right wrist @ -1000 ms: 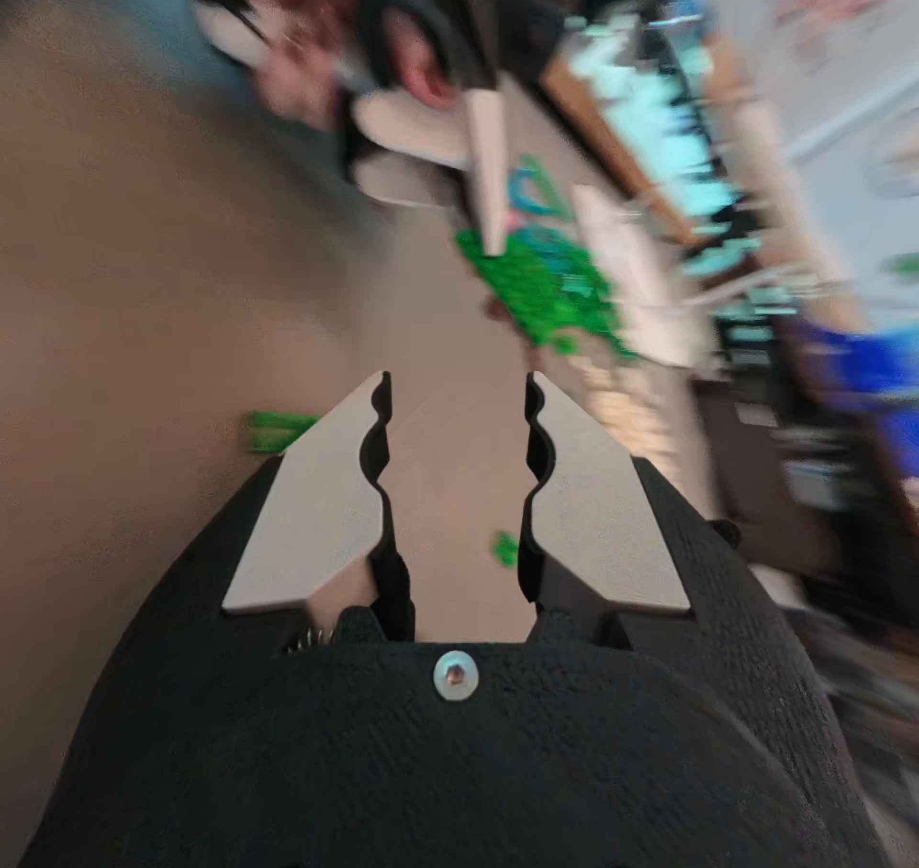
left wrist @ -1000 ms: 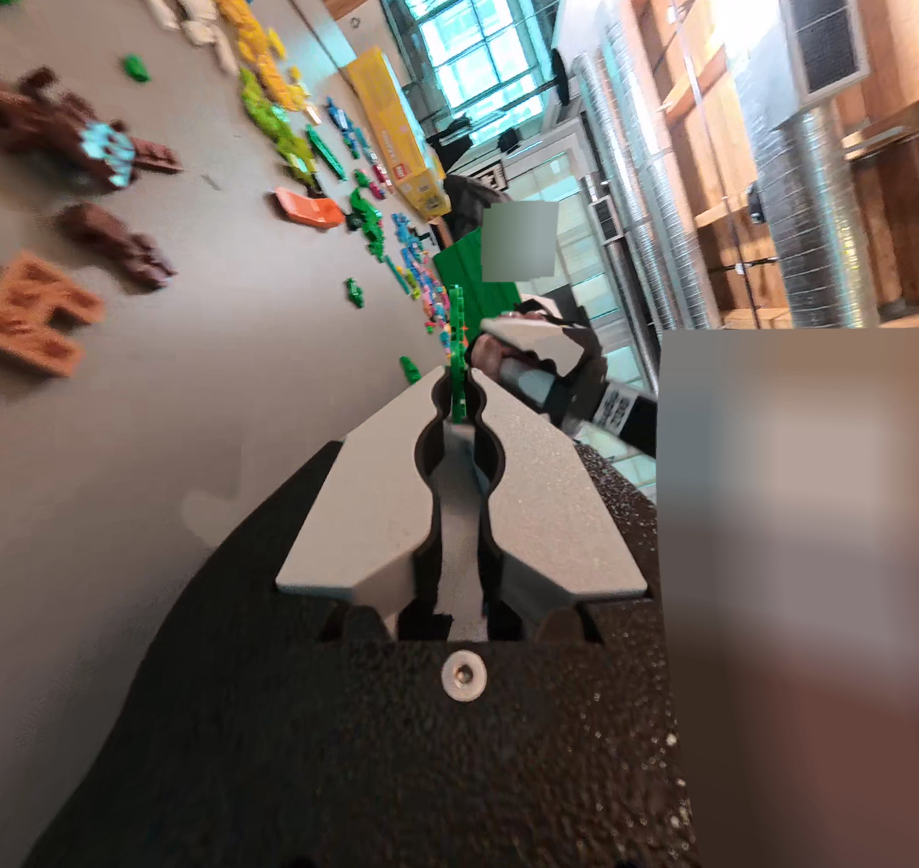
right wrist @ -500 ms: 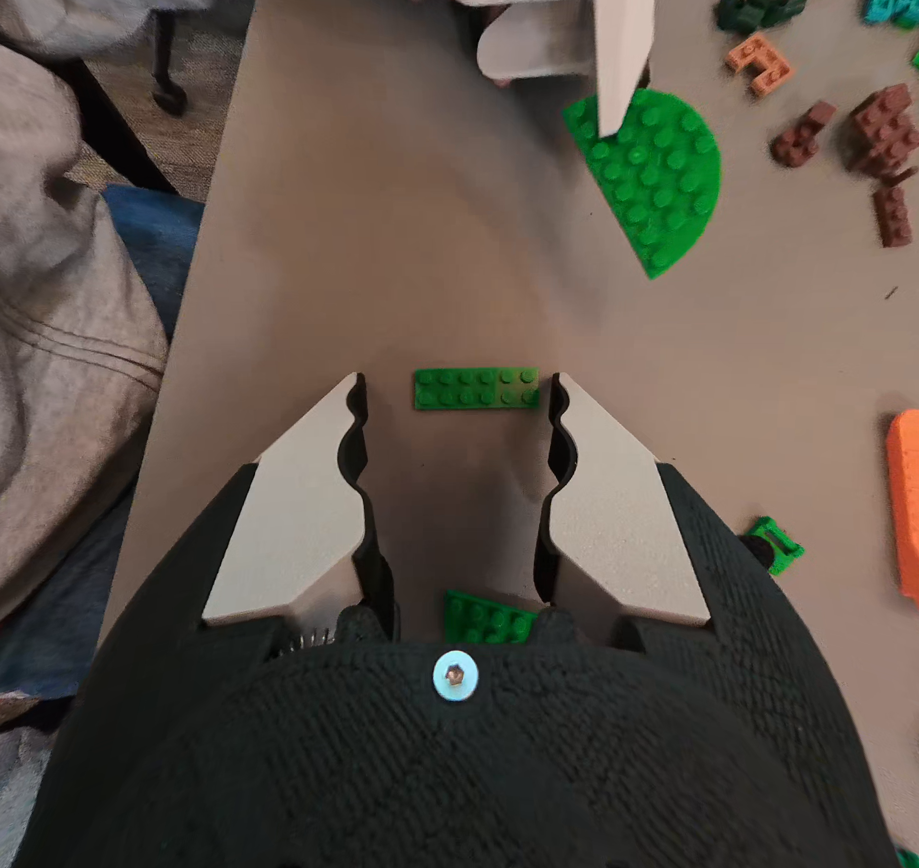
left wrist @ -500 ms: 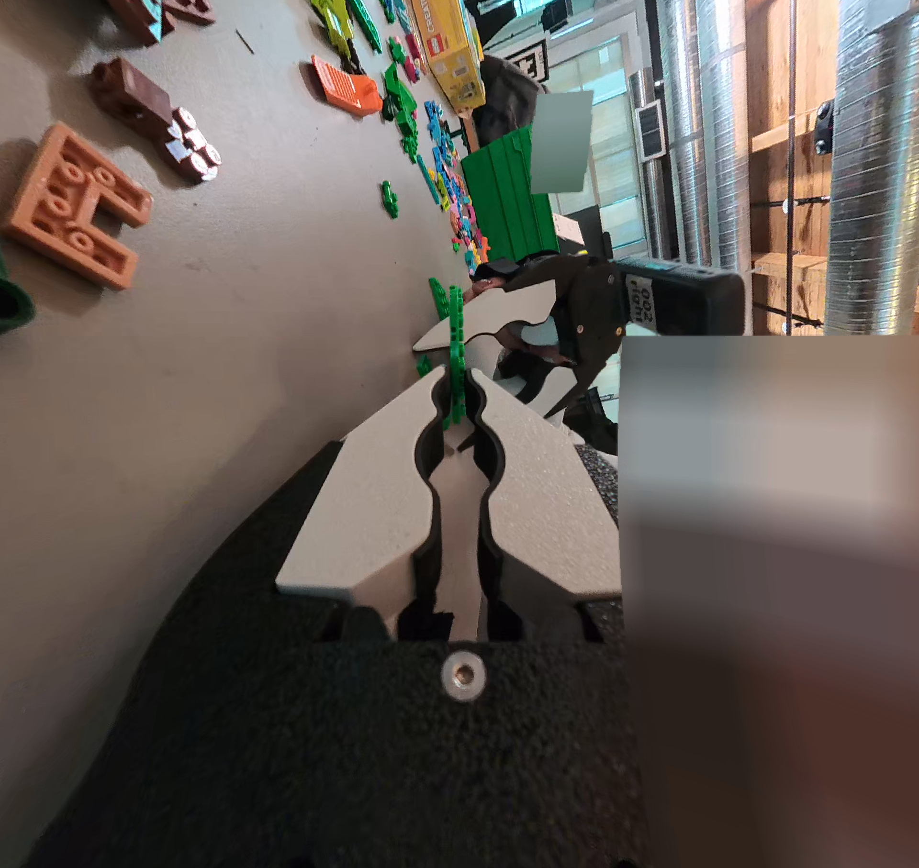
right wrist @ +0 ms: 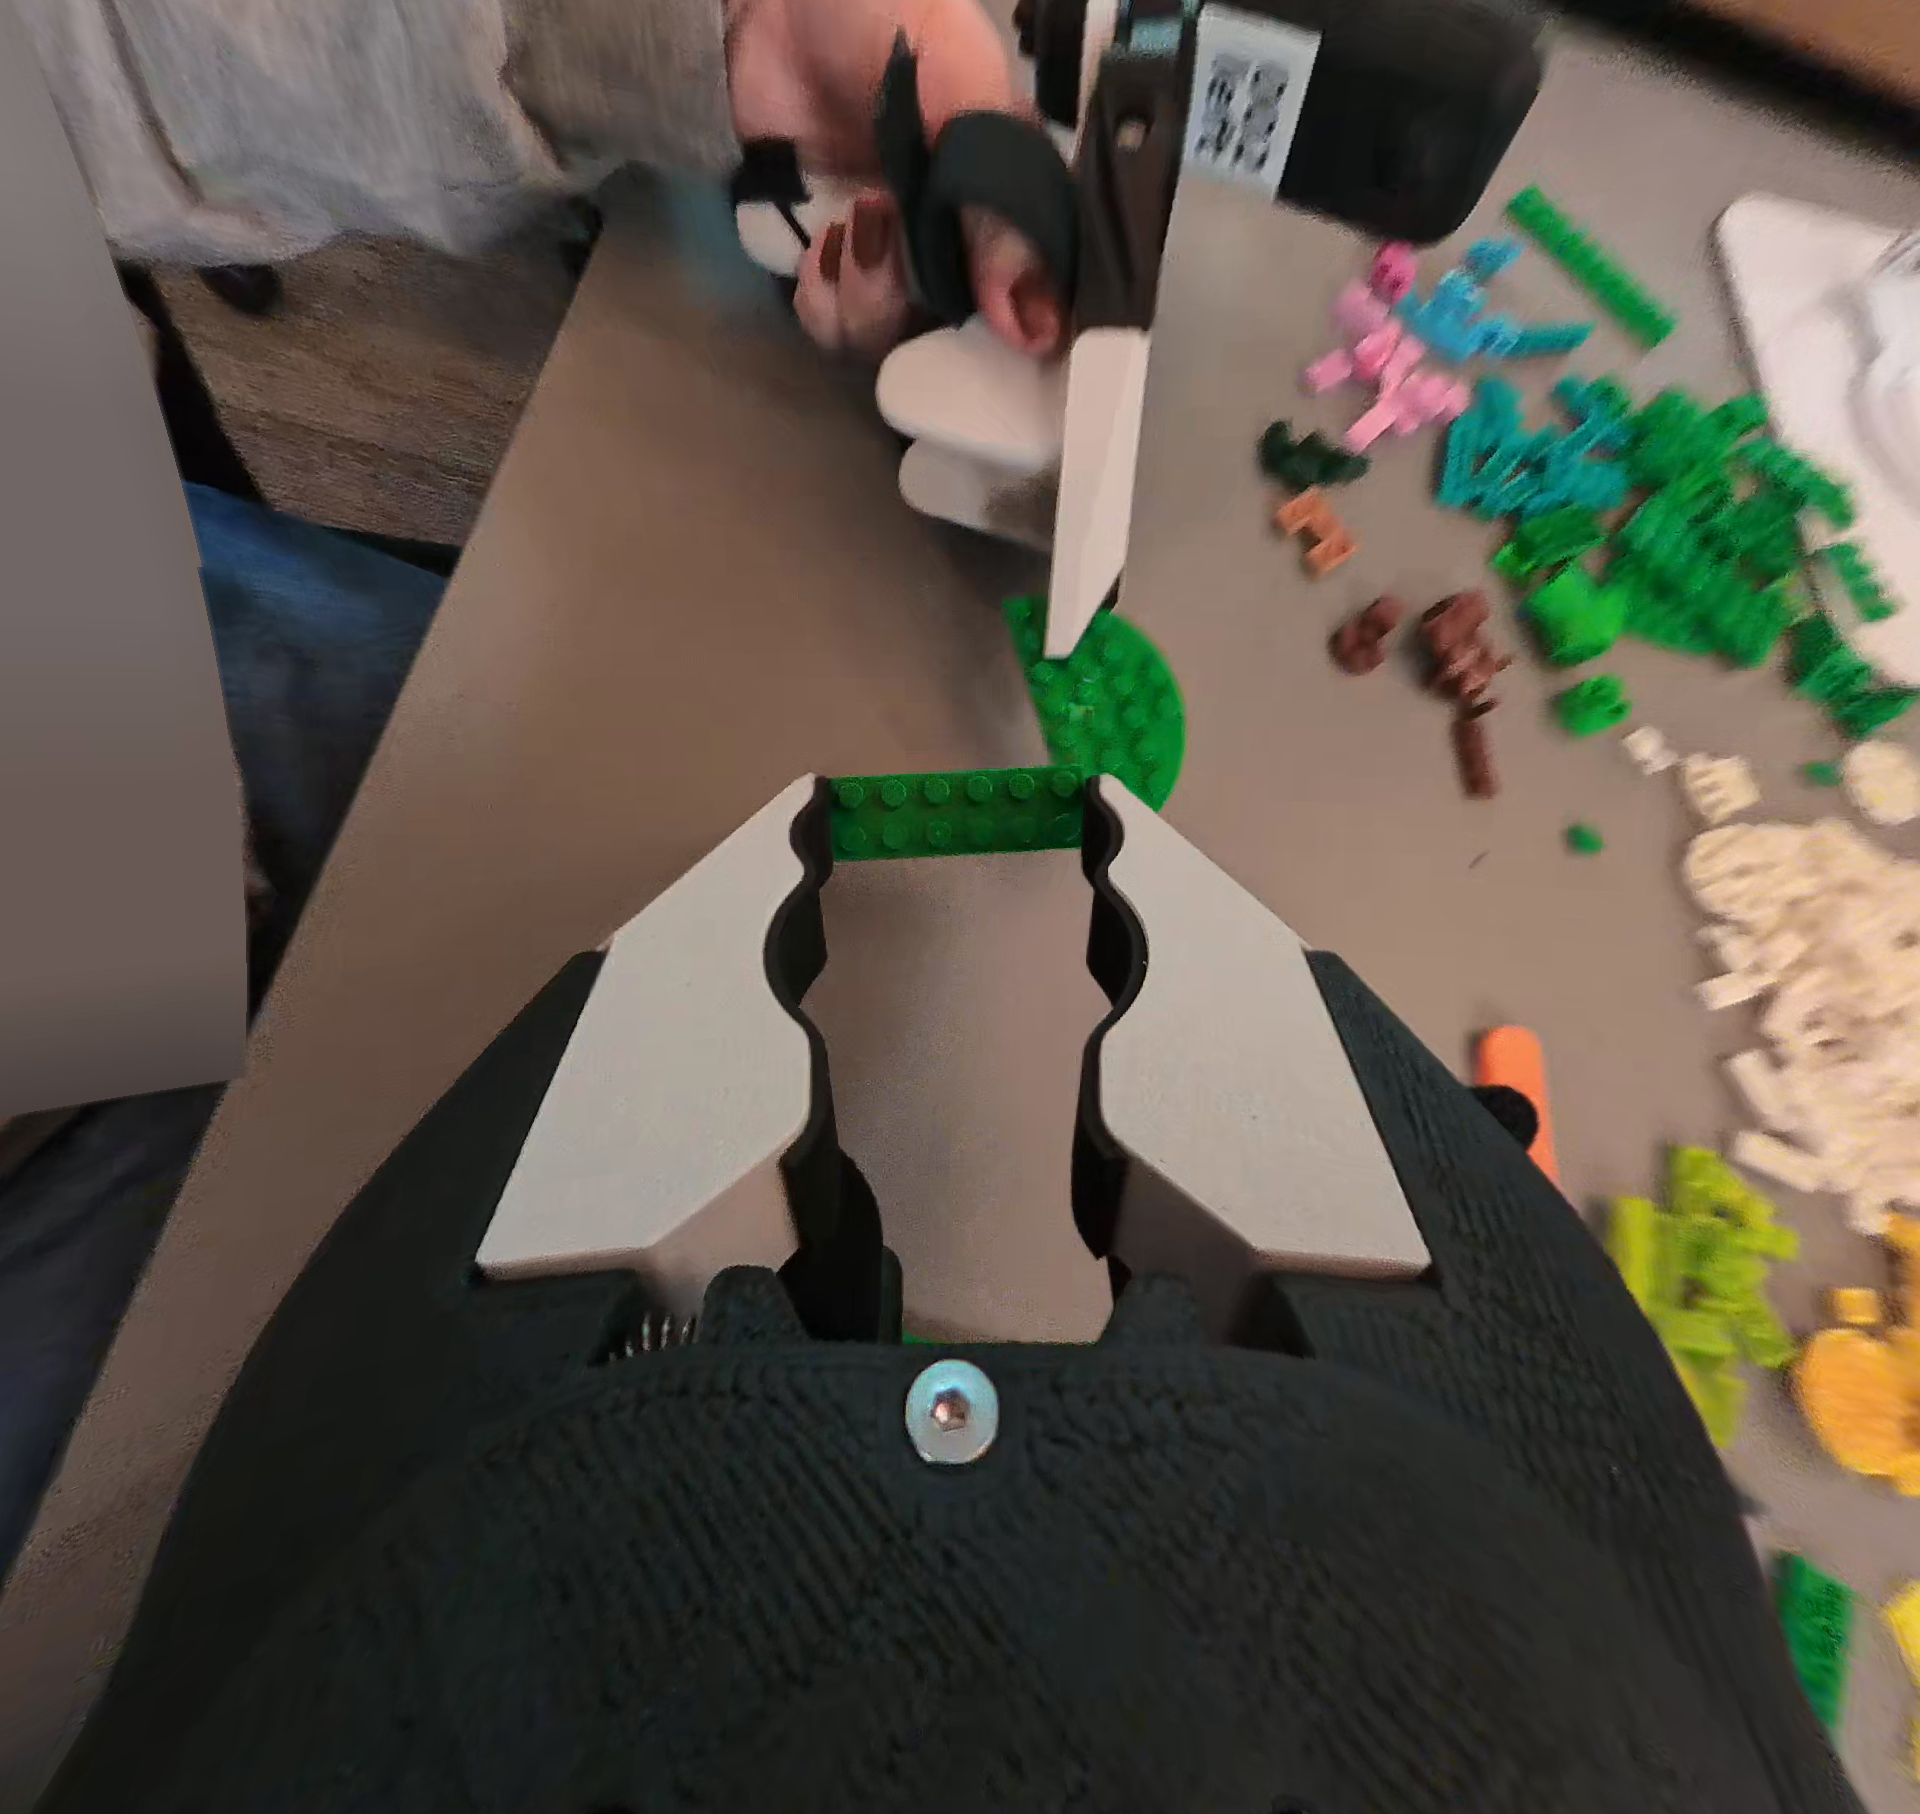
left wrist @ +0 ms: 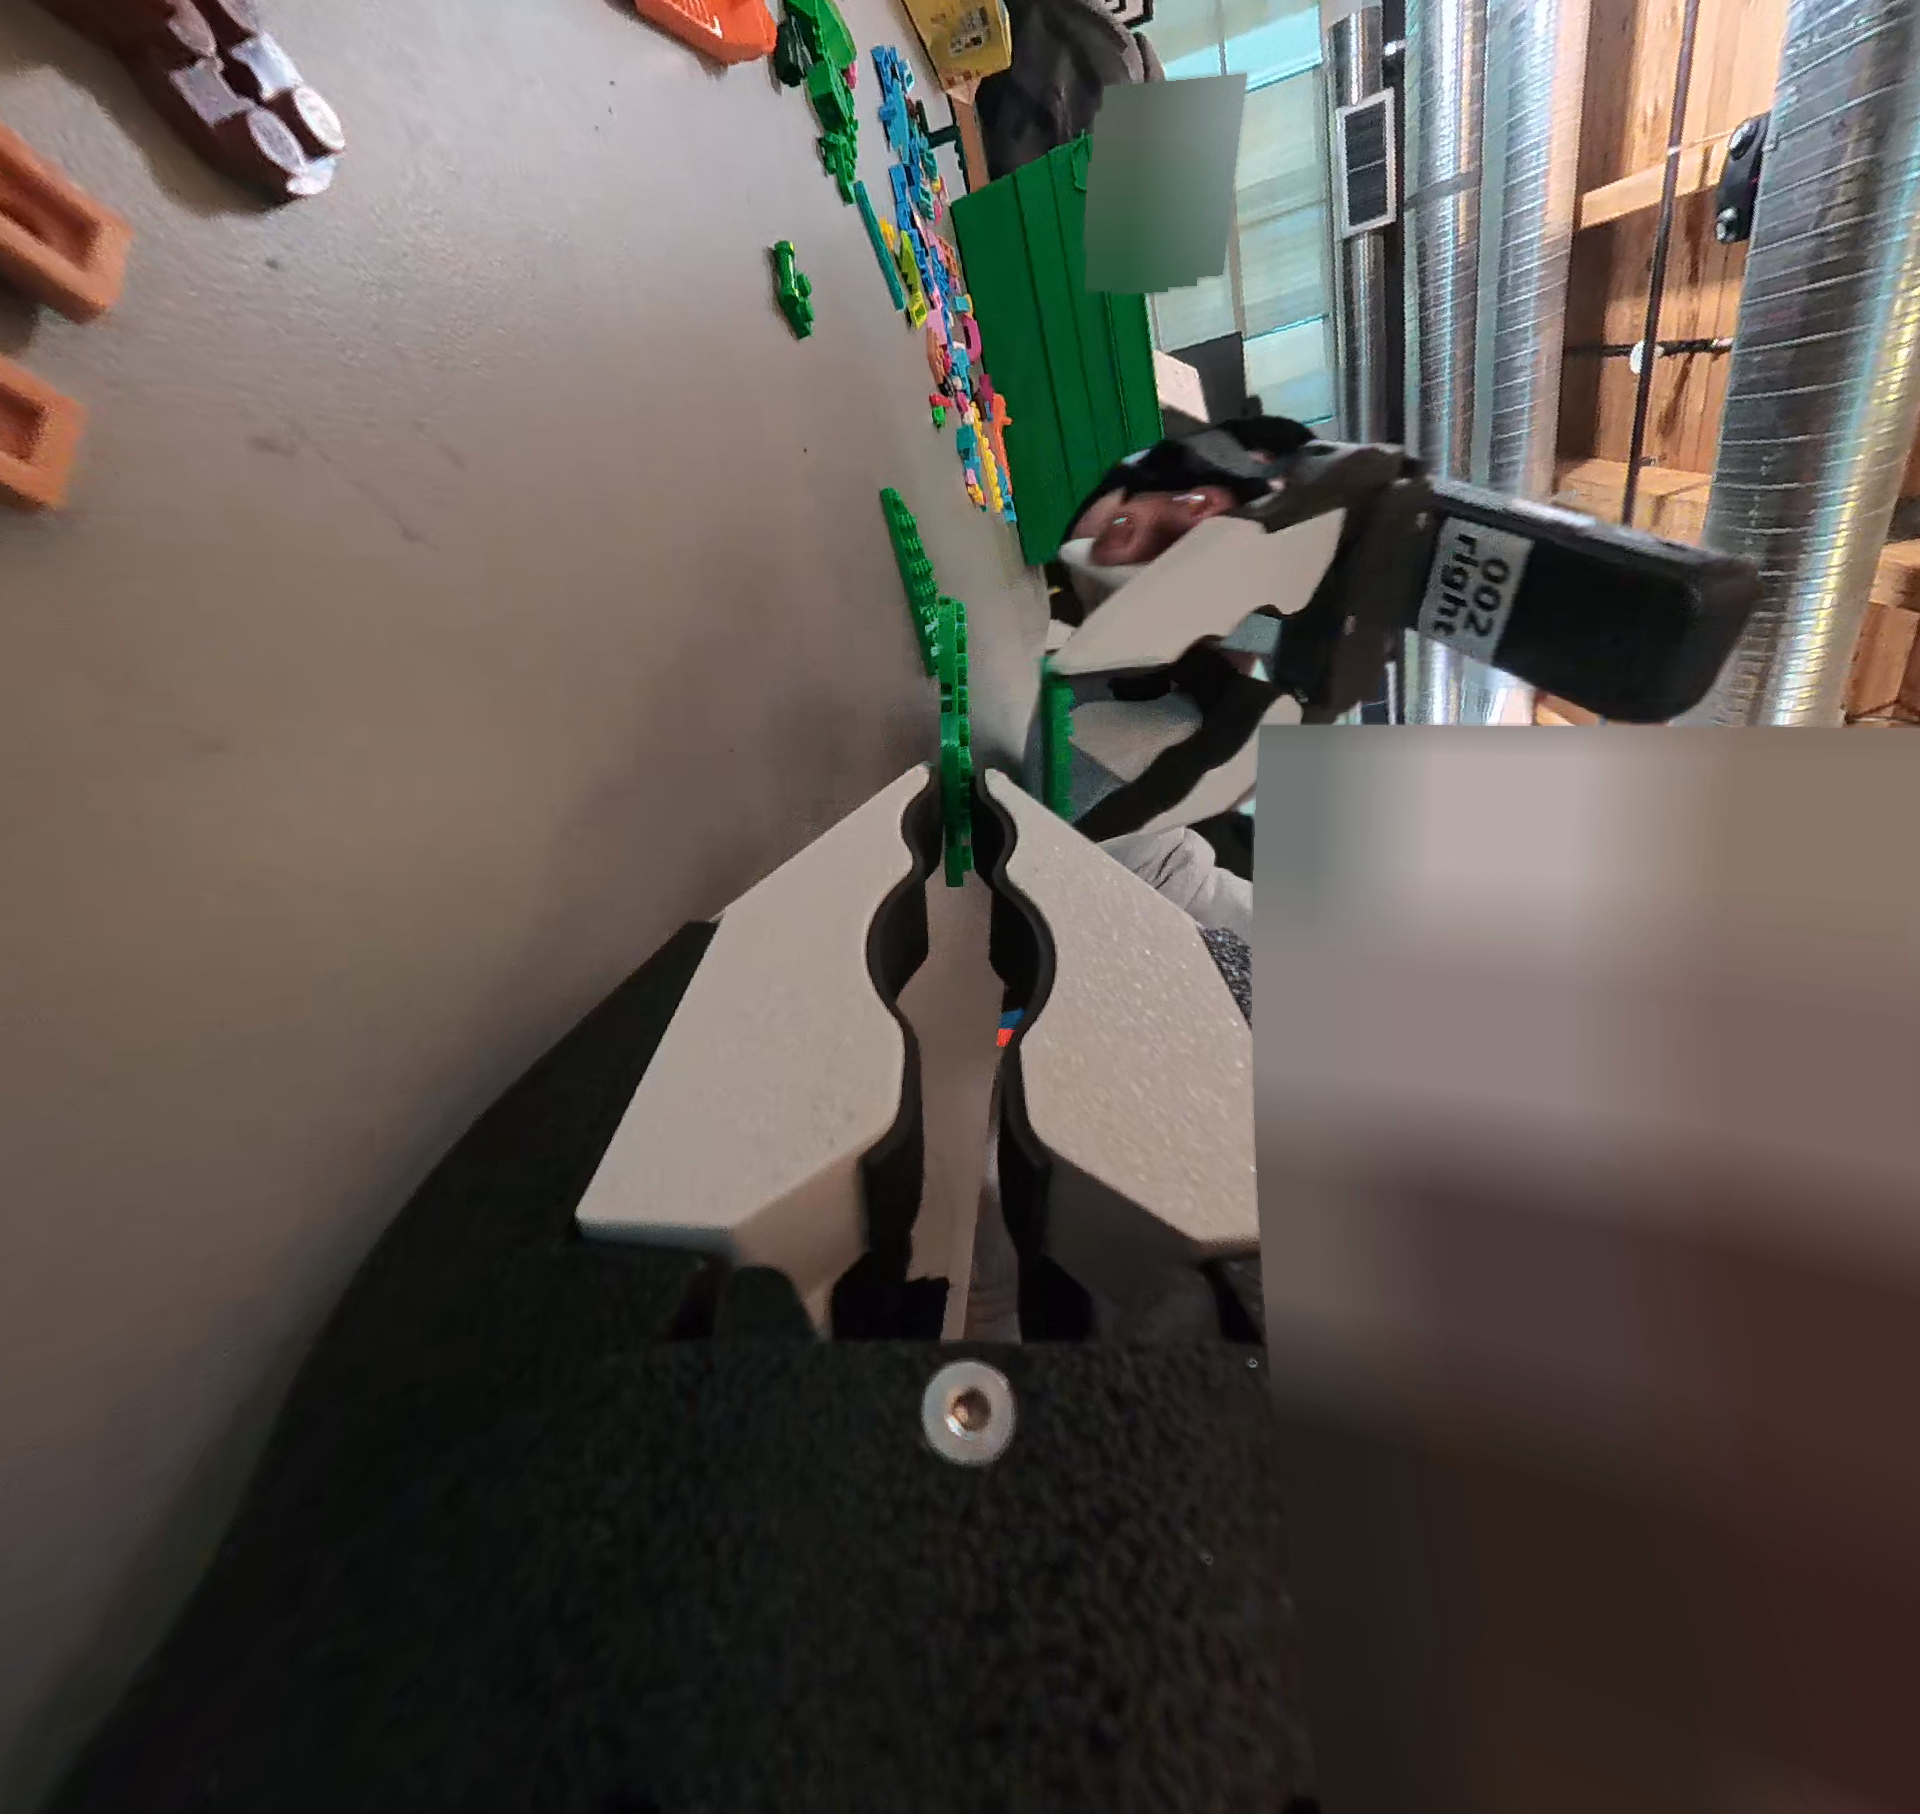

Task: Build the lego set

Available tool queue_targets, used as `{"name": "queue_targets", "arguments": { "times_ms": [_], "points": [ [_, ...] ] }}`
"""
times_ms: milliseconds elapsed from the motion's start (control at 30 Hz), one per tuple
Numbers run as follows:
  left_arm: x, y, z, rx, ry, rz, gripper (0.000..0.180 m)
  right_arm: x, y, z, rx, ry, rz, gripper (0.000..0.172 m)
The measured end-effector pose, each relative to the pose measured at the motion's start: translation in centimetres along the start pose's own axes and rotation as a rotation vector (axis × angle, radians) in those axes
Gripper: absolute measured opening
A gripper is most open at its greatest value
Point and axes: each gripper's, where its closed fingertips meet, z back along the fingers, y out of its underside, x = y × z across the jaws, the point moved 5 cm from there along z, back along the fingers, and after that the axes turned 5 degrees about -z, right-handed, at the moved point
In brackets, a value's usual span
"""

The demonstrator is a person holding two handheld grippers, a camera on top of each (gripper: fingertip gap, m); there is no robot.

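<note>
My left gripper (left wrist: 956, 788) is shut on a green half-round plate (left wrist: 954, 725), seen edge-on between its pads. In the right wrist view that plate (right wrist: 1127, 715) hangs from the left gripper's fingertip (right wrist: 1081, 611) just above the grey table (right wrist: 644, 684). My right gripper (right wrist: 956, 798) is shut on a green two-by-six plate (right wrist: 956, 819); each pad presses on one short end. The left wrist view shows the right gripper (left wrist: 1060, 741) close by, with this plate (left wrist: 1058, 756) edge-on at its tips. The two plates are a short way apart.
Another long green plate (left wrist: 906, 569) lies on the table near both grippers. Brown bricks (right wrist: 1444, 663), a green pile (right wrist: 1683, 517), pink and teal pieces (right wrist: 1455, 351) and cream pieces (right wrist: 1797, 954) lie to the right. The table's edge (right wrist: 488, 559) and a person's lap are to the left. Across from one pair of fingers to the other is roughly 5 cm.
My right gripper came down with its jaws wide around the two-by-six plate, then closed on its ends. My left gripper kept hold of the half-round plate, and the two grippers drew closer.
</note>
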Motion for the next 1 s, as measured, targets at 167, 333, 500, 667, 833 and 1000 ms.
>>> {"name": "queue_targets", "arguments": {
  "times_ms": [167, 333, 500, 667, 833, 1000],
  "points": [
    [-0.2, 0.5, -0.1, 0.035, 0.036, 0.025, 0.001, -0.9, -1.8, -0.6, 0.06, -0.035, 0.105, 0.047],
    [-0.2, 0.6, -0.1, 0.04, 0.041, 0.023, 0.001, -1.1, -1.9, -2.3, 0.14, -0.116, 0.146, 0.047],
    [-0.3, 0.7, -0.2, 0.056, 0.054, 0.025, 0.001, -1.5, -1.7, -3.2, 0.182, -0.124, 0.163, 0.047],
    [-0.4, 0.6, -0.1, 0.045, 0.066, 0.032, 0.001, -1.8, -1.7, -3.1, 0.199, -0.118, 0.128, 0.047],
    [-0.3, 0.6, -0.1, 0.047, 0.063, 0.03, 0.001, -1.7, -1.7, -3.0, 0.208, -0.107, 0.107, 0.047],
    [-0.4, 0.5, -0.1, 0.039, 0.069, 0.033, 0.001, -1.7, -1.9, -3.1, 0.206, -0.093, 0.087, 0.047]
  ]
}}
